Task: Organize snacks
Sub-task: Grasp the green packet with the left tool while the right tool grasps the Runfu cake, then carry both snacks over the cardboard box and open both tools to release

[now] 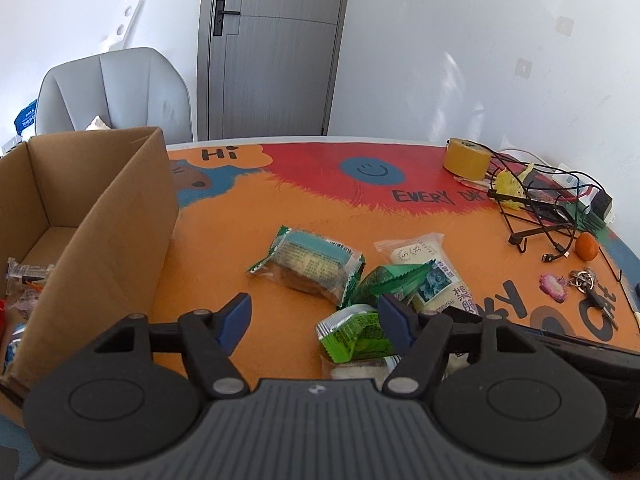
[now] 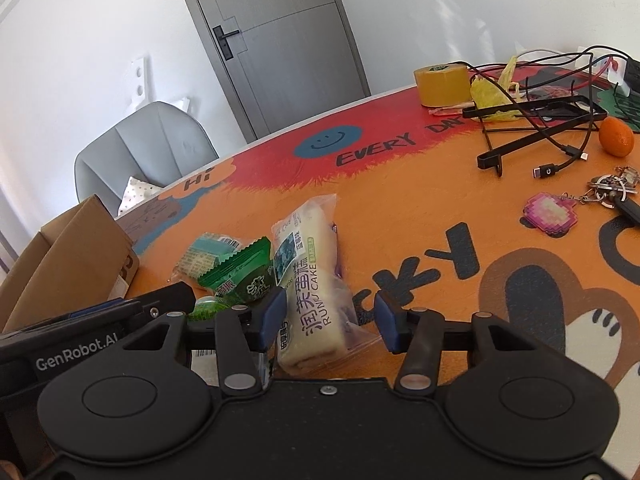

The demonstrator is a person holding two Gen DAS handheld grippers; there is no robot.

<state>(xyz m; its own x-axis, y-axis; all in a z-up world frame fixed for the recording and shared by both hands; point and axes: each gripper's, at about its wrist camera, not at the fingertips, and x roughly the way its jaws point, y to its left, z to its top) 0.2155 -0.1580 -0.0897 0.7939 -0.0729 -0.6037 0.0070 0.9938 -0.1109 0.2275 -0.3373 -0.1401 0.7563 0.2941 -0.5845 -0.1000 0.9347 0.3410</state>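
On the colourful table (image 1: pixel 260 208) lies a heap of snack packets. My left gripper (image 1: pixel 316 320) is open low over it; a bright green packet (image 1: pixel 352 332) lies by its right finger, unpinched. Beyond are a teal-and-green packet (image 1: pixel 308 264), a dark green packet (image 1: pixel 388 280) and a white cake packet (image 1: pixel 432 272). The cardboard box (image 1: pixel 100 220) to the left holds several packets. My right gripper (image 2: pixel 330 320) straddles the white cake packet (image 2: pixel 316 300); the left pad is at its wrapper, the right pad stands apart from it.
At the far right of the table are a yellow tape roll (image 1: pixel 466 158), tangled cables with a black stand (image 1: pixel 536 208), an orange fruit (image 1: pixel 587 246) and keys with a pink charm (image 1: pixel 554 286). A grey chair (image 1: pixel 116 92) stands behind the box.
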